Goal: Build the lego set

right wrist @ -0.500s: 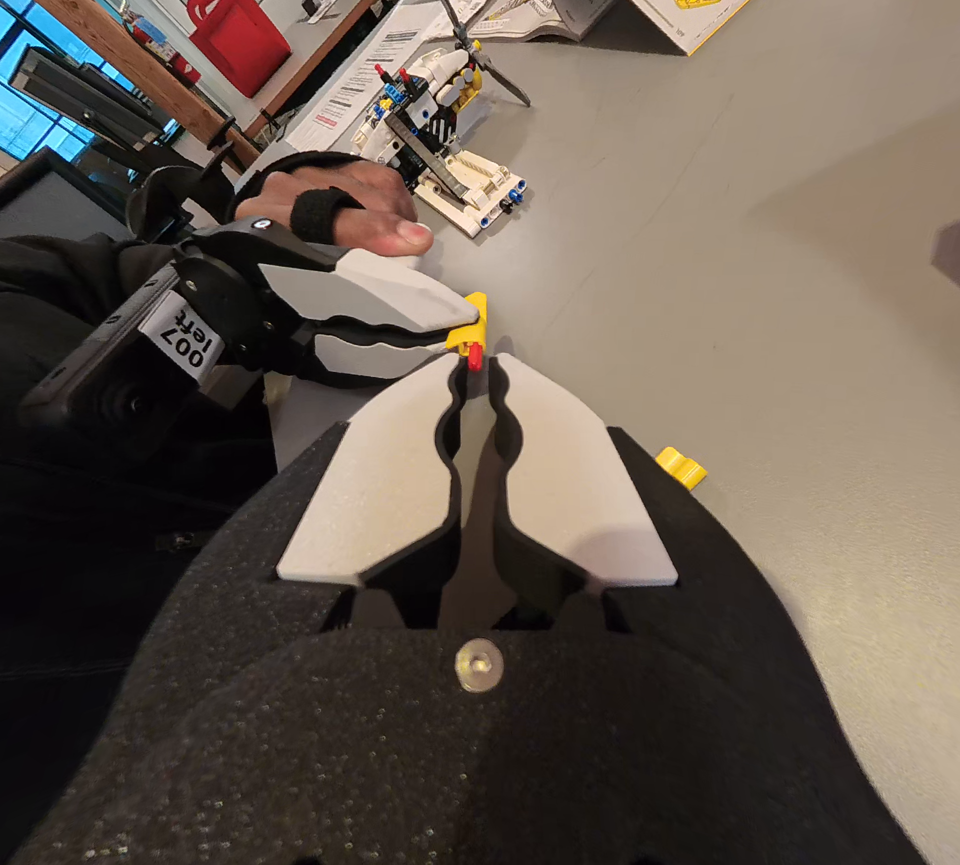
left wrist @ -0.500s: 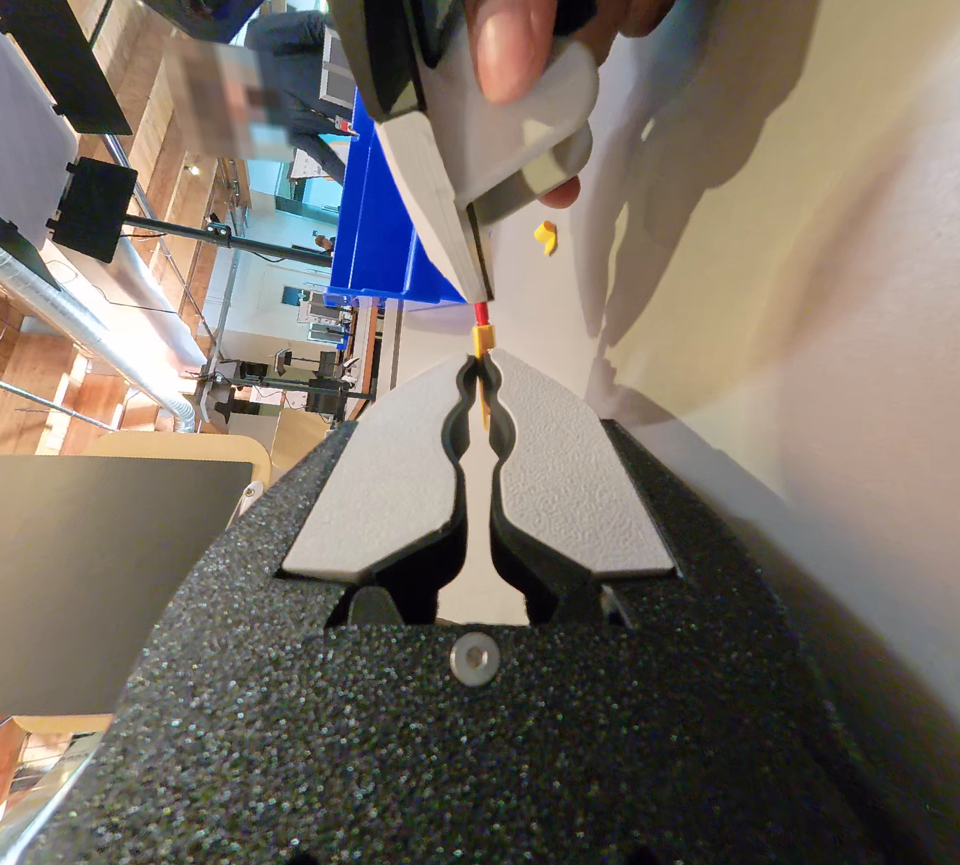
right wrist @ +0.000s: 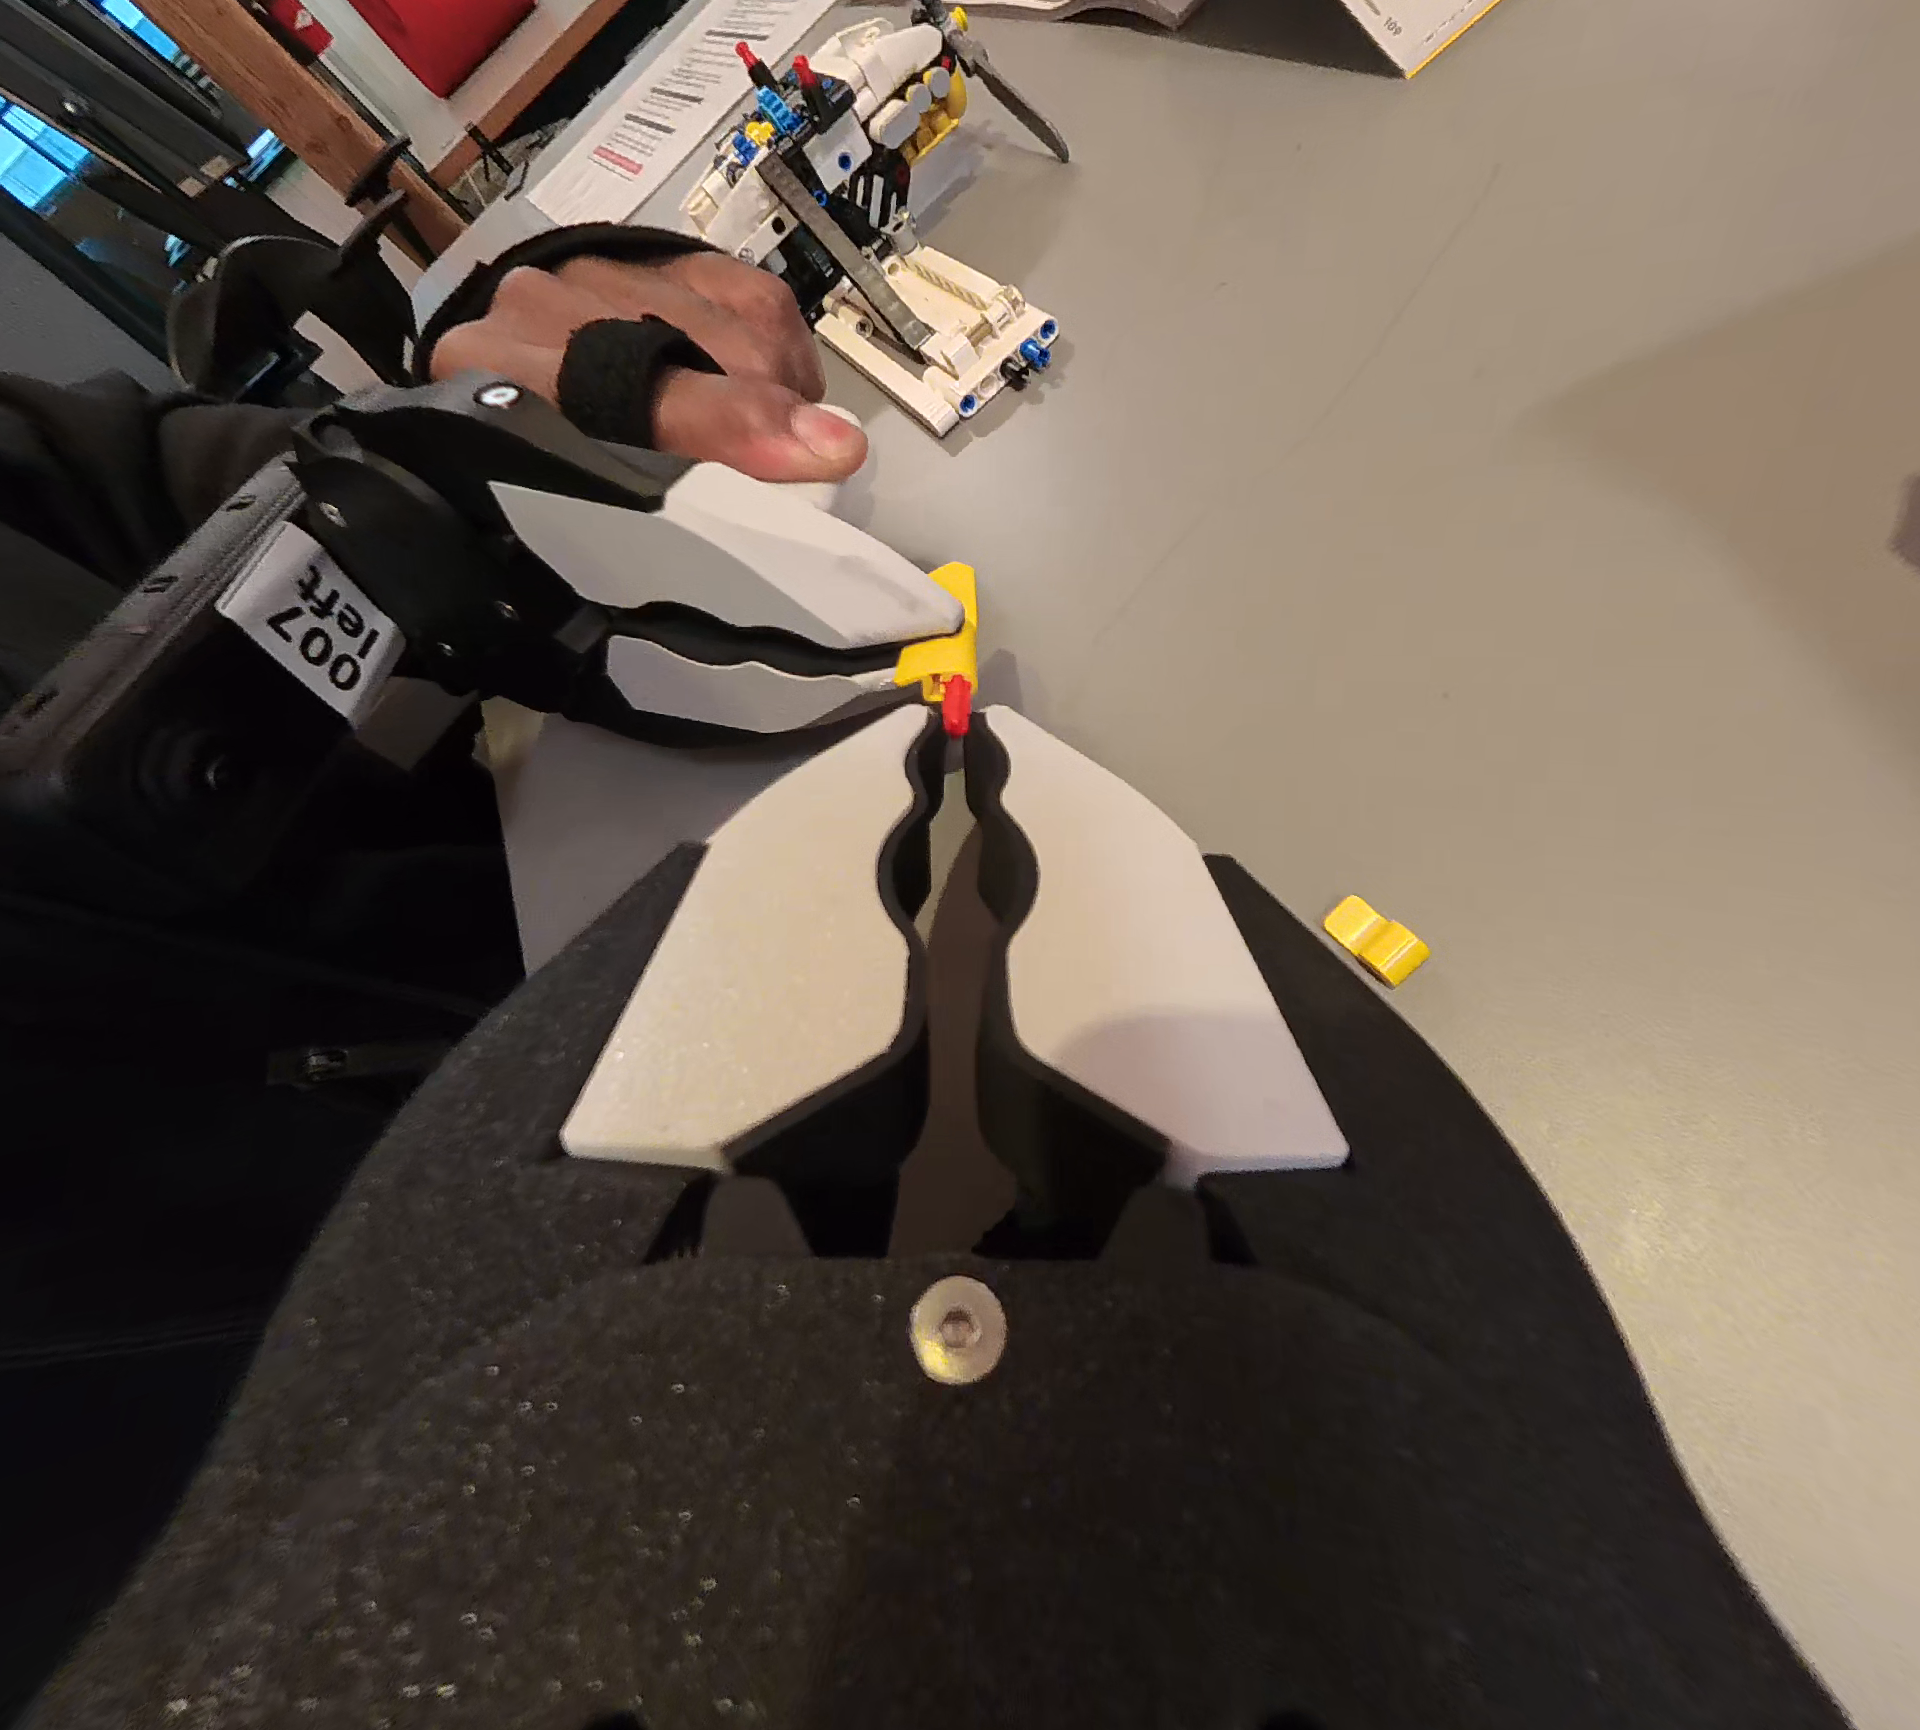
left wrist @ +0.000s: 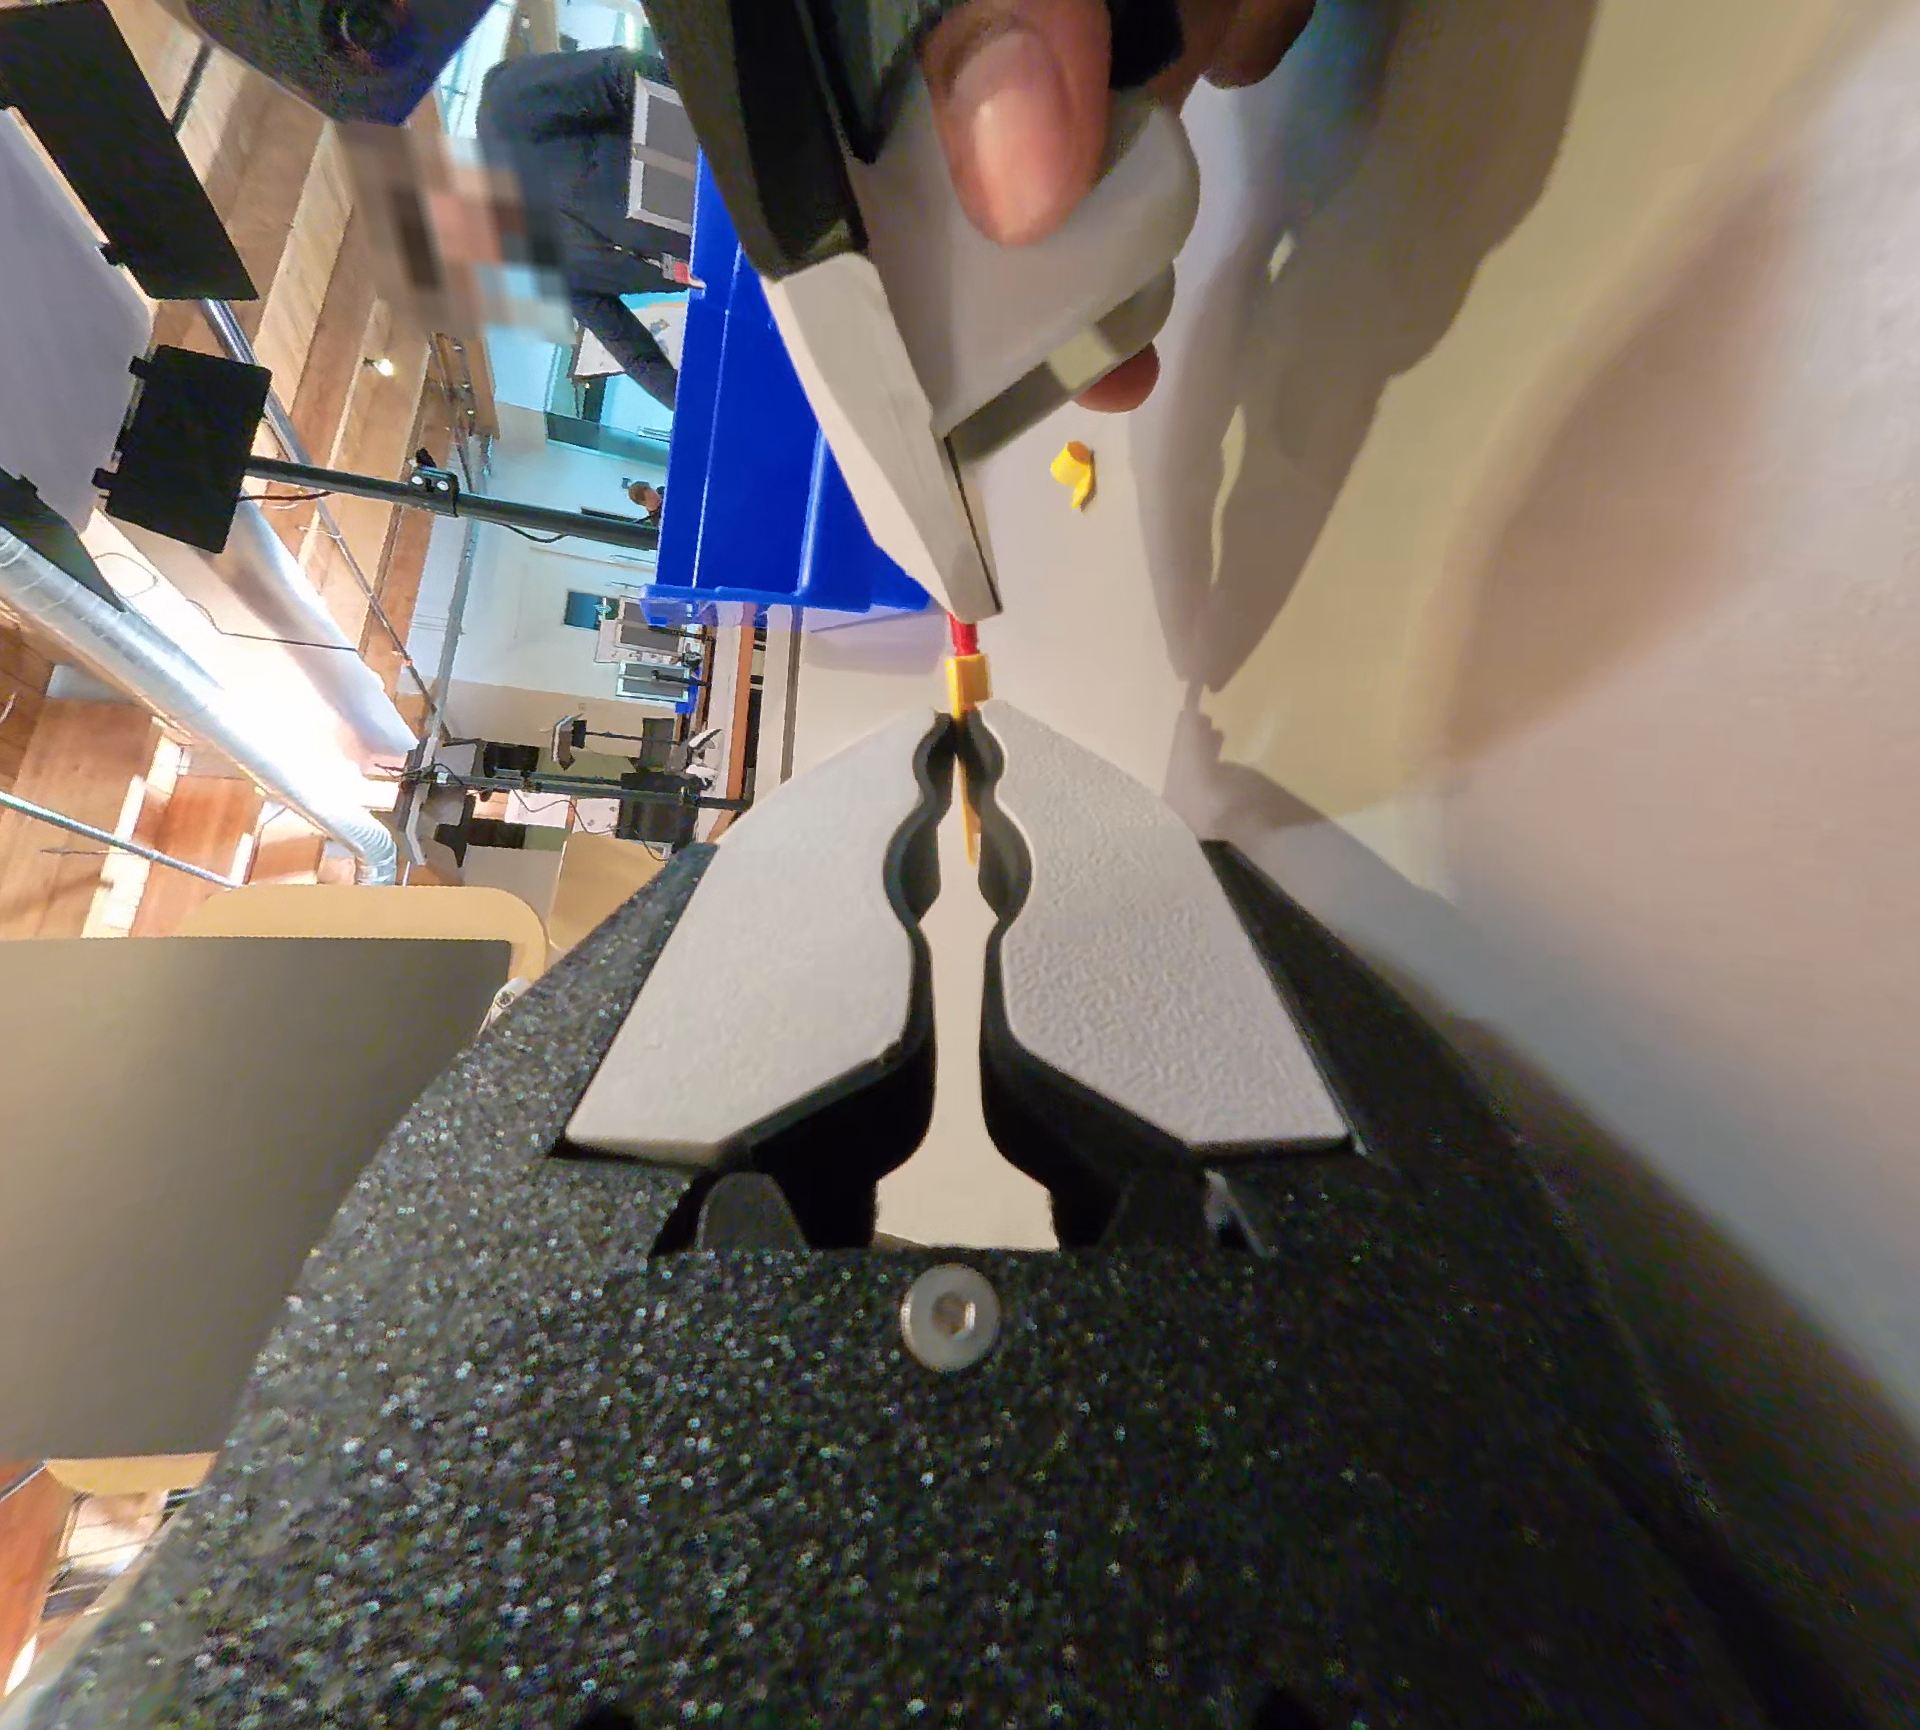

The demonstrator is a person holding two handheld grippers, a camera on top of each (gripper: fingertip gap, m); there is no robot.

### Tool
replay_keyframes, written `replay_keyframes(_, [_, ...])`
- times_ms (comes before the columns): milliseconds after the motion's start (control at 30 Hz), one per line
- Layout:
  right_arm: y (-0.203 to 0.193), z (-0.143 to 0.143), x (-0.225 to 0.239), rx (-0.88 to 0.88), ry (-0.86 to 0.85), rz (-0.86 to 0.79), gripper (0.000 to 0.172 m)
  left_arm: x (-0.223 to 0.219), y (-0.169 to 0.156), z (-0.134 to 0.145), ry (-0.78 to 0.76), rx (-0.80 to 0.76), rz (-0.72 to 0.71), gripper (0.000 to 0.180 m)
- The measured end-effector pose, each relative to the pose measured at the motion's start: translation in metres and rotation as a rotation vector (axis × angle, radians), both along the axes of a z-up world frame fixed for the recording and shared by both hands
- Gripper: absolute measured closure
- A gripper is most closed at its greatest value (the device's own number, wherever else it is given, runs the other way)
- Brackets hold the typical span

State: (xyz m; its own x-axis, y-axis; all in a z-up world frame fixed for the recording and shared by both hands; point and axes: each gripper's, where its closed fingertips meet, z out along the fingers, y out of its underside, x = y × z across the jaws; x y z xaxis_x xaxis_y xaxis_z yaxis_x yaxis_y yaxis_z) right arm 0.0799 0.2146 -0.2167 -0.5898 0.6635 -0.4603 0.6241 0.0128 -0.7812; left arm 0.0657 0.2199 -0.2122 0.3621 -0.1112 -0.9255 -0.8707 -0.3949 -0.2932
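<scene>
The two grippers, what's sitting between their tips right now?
A yellow piece with a red pin in it bridges the left gripper and right gripper; both wrist views show it.

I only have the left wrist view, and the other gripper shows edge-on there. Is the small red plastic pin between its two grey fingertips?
Observer: Yes. In the right wrist view the red pin sits between the right gripper's fingertips, one on each side.
Operator: And my yellow plastic piece?
Observer: The left gripper clamps the yellow piece; its broad face rises past the upper finger.
Operator: Anything behind my hand?
Observer: A white brick-built model helicopter stands on the grey table.
</scene>
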Motion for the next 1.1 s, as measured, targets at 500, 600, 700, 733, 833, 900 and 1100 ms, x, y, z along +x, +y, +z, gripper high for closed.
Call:
replay_keyframes(500, [-0.0034,-0.0028,0.0008,-0.003,-0.027,0.019,0.168,0.0025,0.0008,-0.0014,0.009,-0.005,-0.011,0.179])
replay_keyframes(600, [-0.0021,-0.0005,0.0013,-0.025,-0.023,0.017,0.165,0.0021,0.0015,-0.0006,0.017,-0.003,-0.007,0.179])
replay_keyframes(700, [0.0001,0.0023,0.002,-0.043,-0.013,0.012,0.166,0.0004,-0.0004,-0.0018,0.017,-0.007,-0.002,0.179])
replay_keyframes(733, [0.0004,0.0029,0.0019,-0.048,-0.013,0.011,0.166,-0.0006,-0.0009,-0.0024,0.017,-0.009,0.001,0.179])
replay_keyframes(833, [-0.0002,0.0013,0.0014,-0.038,-0.02,0.012,0.166,0.0004,-0.0007,-0.0016,0.017,-0.005,-0.002,0.179])
replay_keyframes(900, [0.0001,0.0008,0.0006,-0.034,-0.019,0.005,0.168,0.0007,-0.0008,-0.0014,0.022,-0.004,-0.003,0.179])
replay_keyframes(1100, [-0.0001,-0.0007,0.0003,-0.018,-0.02,0.002,0.17,0.0008,-0.0009,-0.0032,0.019,-0.012,0.002,0.179])
